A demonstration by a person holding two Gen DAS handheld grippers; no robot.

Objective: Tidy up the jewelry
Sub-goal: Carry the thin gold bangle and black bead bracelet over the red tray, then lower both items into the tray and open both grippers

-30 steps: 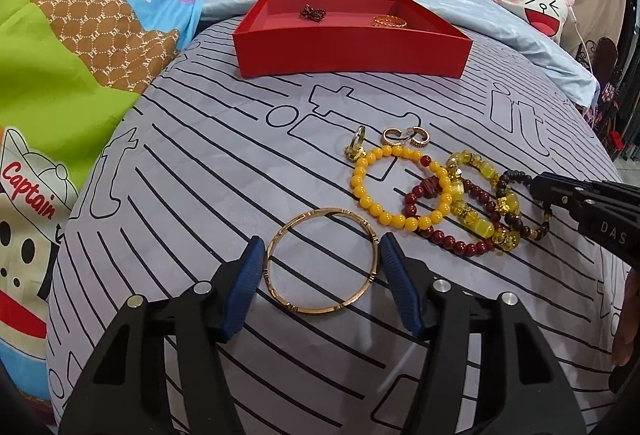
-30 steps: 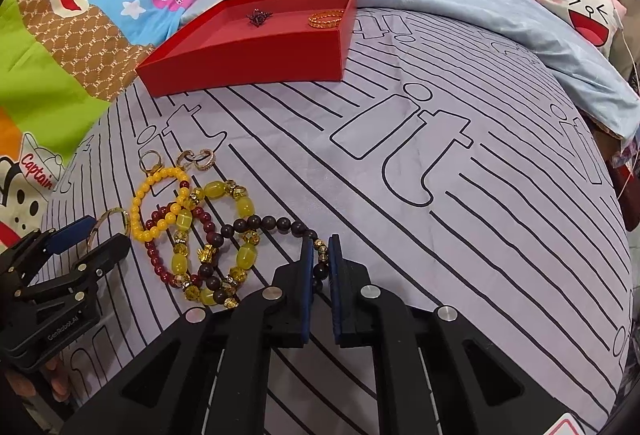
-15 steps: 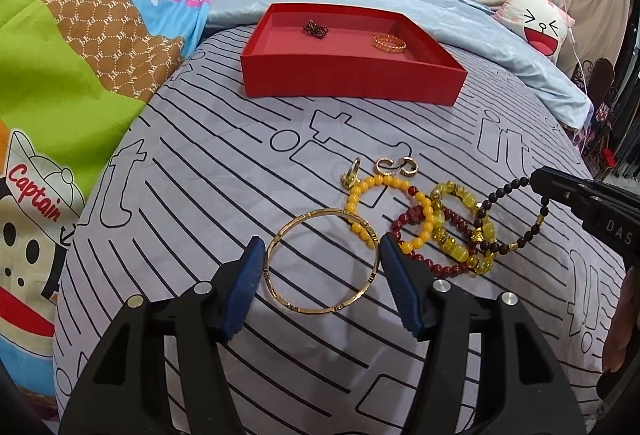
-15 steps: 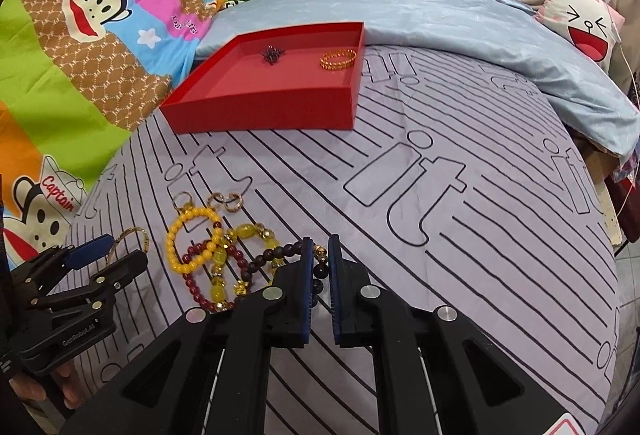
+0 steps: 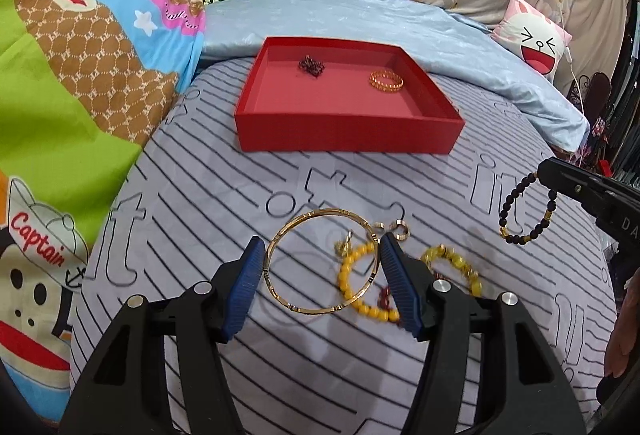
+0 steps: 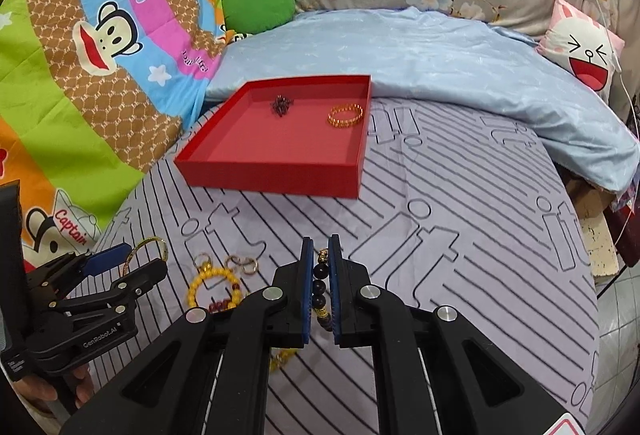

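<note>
My left gripper (image 5: 321, 247) is shut on a thin gold bangle (image 5: 324, 211), one blue pad on each side of it, and holds it above the striped bed. At the right, my right gripper (image 5: 546, 171) is shut on a dark bead bracelet (image 5: 510, 201), which hangs free. In the right wrist view the dark beads (image 6: 320, 283) sit pinched between the right gripper's (image 6: 320, 247) pads. The left gripper (image 6: 120, 259) and bangle (image 6: 156, 243) show at far left. A red tray (image 5: 348, 139) (image 6: 272, 175) farther back holds a gold bracelet (image 5: 386, 79) and a small dark piece (image 5: 312, 66).
On the sheet below lie a yellow bead bracelet (image 5: 348, 267), a yellow crystal bracelet (image 5: 452, 259), a dark red one (image 5: 386, 301) and small gold rings (image 5: 400, 231). A blue quilt (image 6: 440, 59) lies behind the tray. The bed's edge drops off at right (image 6: 592, 235).
Both grippers have risen. The gold bangle has come up off the sheet, and the dark bead bracelet has been pulled clear of the pile and now hangs free.
</note>
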